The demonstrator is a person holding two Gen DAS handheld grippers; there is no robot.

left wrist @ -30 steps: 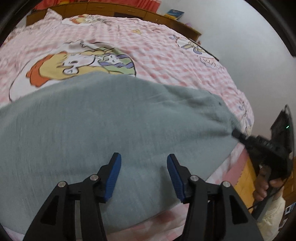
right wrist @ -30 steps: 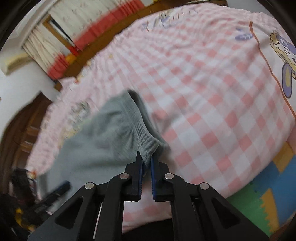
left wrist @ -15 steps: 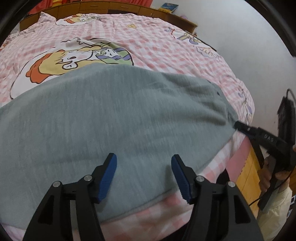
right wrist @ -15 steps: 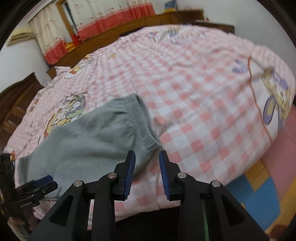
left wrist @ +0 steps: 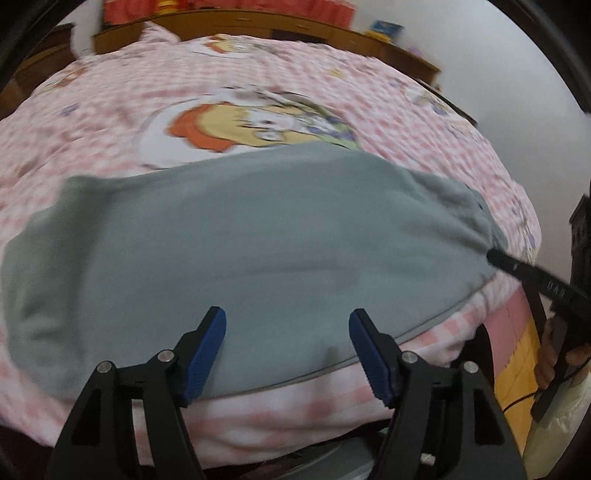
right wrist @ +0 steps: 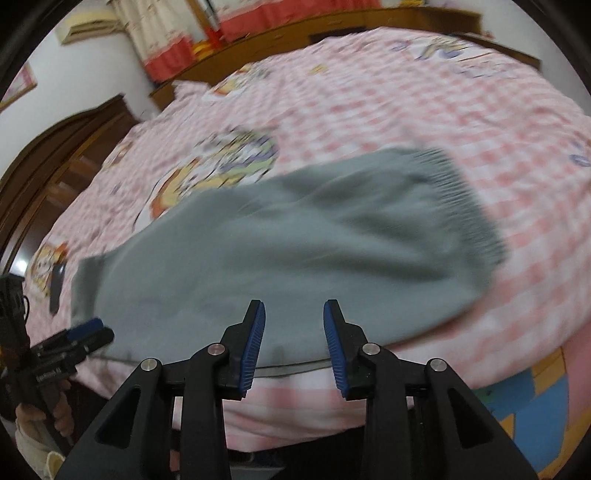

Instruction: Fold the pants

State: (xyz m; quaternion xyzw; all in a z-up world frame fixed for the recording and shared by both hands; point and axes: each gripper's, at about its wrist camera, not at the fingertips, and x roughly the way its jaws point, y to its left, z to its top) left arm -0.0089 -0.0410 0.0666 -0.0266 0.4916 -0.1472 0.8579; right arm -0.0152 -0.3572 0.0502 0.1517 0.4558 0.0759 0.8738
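Grey pants flat on checked bedspread; wooden headboard behind.

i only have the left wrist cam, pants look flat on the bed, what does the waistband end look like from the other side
Observer: In the right wrist view the ribbed waistband lies flat on the checked bedspread, out past the right gripper.
Operator: is the right one holding anything
Observer: No. Its jaws are opening, apart above the pants near their front edge, nothing pinched.
Operator: anything else on the bed
Observer: A dark flat object lies beyond the leg end; too blurred to identify.
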